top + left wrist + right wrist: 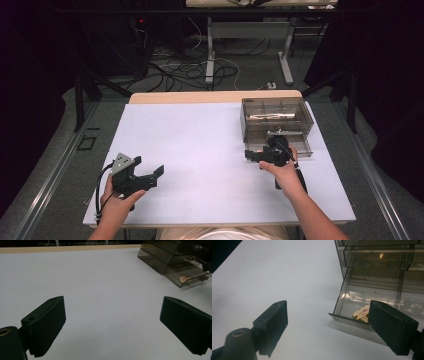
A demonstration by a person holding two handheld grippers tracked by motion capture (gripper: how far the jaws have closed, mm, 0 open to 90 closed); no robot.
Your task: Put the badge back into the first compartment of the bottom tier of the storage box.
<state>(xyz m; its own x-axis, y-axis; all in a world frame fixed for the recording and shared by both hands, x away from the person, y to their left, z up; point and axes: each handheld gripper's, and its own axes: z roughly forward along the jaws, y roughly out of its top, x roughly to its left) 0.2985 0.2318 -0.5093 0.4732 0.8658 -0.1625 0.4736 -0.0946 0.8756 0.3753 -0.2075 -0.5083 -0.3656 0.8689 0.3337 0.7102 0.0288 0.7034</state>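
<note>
your right gripper (327, 327) wide open, empty, beside pulled-out bottom drawer (372, 307) of smoky drawer box (276, 120). small pale item (362, 312), maybe eraser, lies inside. left gripper (112, 325) open, idle. push drawer front squarely.

My right tongs (328, 325) cover part of the small pale thing (361, 313) in the open drawer (352, 300), so I cannot tell what it is. The drawer box (175, 262) is cut off by the edge in my left tongs' view, its upper contents too dim to name.
</note>
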